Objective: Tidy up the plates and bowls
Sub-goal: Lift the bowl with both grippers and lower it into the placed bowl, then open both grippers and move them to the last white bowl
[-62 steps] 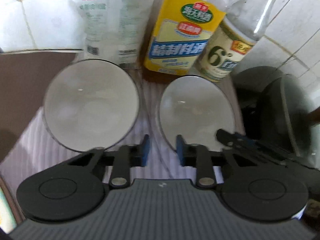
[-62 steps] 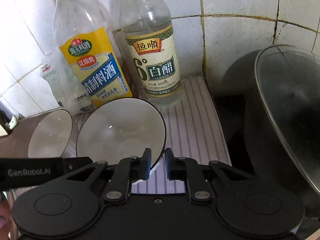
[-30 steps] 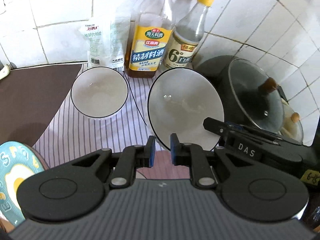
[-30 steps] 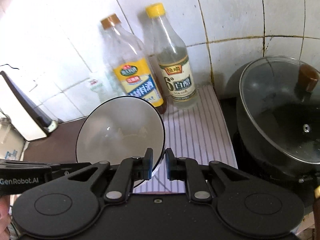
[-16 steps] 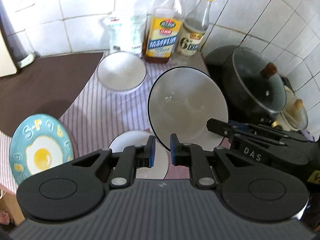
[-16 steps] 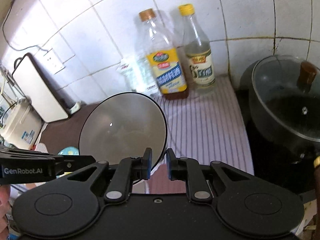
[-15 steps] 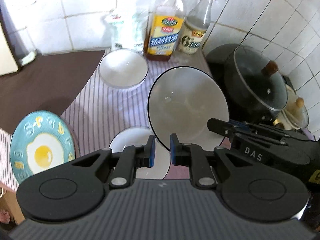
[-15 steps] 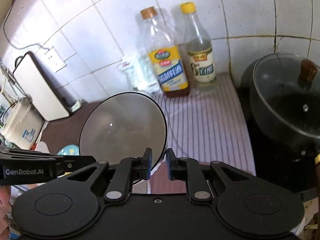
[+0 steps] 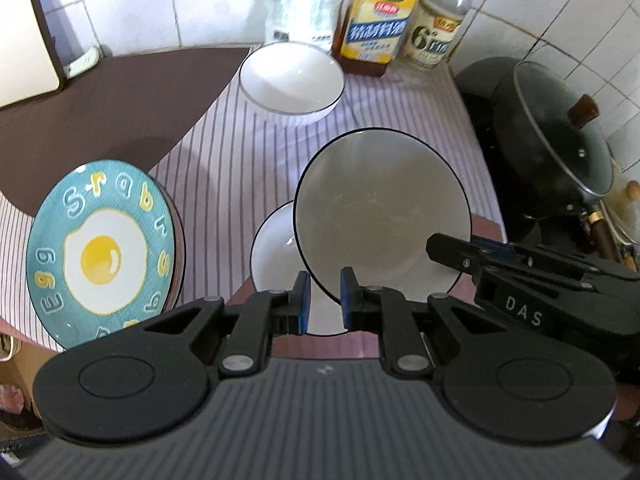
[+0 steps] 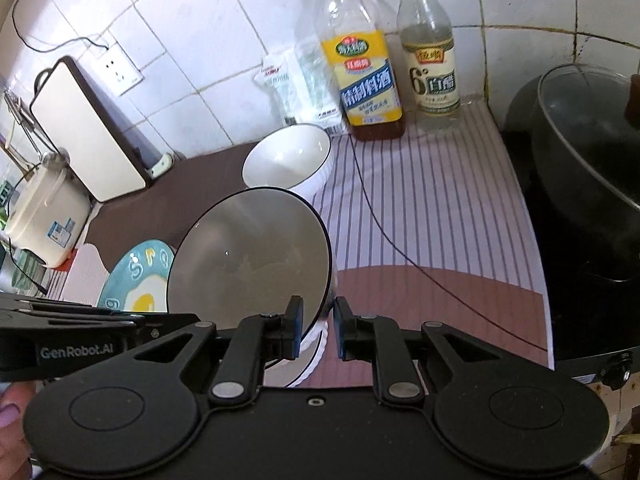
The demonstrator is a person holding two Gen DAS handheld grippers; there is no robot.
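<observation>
Blue-padded fingers of the left gripper (image 9: 324, 298) and the right gripper (image 10: 316, 326) are both clamped on the rim of one dark-rimmed white bowl (image 9: 380, 224), held tilted above the striped cloth (image 9: 240, 160) on the counter (image 9: 120, 100). Just beneath it sits a second white bowl (image 9: 272, 252). A third bowl (image 9: 292, 76) stands near the bottles (image 9: 376, 20), and the egg-print plate (image 9: 100, 244) lies to the left.

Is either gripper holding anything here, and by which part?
Both the left gripper and the right gripper pinch the rim of one black-rimmed bowl, at two separate places on its near edge.
</observation>
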